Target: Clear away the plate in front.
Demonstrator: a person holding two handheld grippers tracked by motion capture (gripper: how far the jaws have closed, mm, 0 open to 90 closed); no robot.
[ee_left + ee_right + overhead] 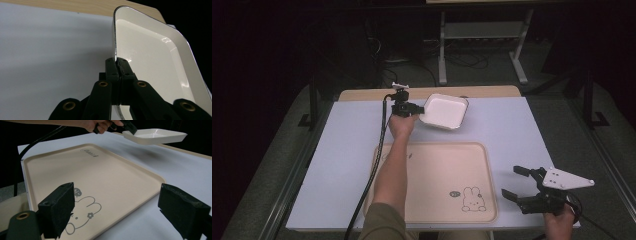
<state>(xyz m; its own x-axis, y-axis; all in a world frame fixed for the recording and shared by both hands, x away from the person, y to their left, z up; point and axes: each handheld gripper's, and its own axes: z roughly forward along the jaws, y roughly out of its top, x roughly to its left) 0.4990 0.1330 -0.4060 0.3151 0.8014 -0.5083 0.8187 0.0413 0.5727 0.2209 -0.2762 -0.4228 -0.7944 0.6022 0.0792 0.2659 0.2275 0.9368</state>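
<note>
While gripped, one white dish [444, 112], one tray [432, 210].

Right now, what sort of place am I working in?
Probably a lab or recording workspace: a white-covered table in a dark room, loose cables on the floor, and a bare metal stand behind it.

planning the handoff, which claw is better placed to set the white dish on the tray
Left. The left claw is already shut on the rim of the white dish, held off the table beyond the tray. The right claw sits open beside the tray's right edge.
</note>
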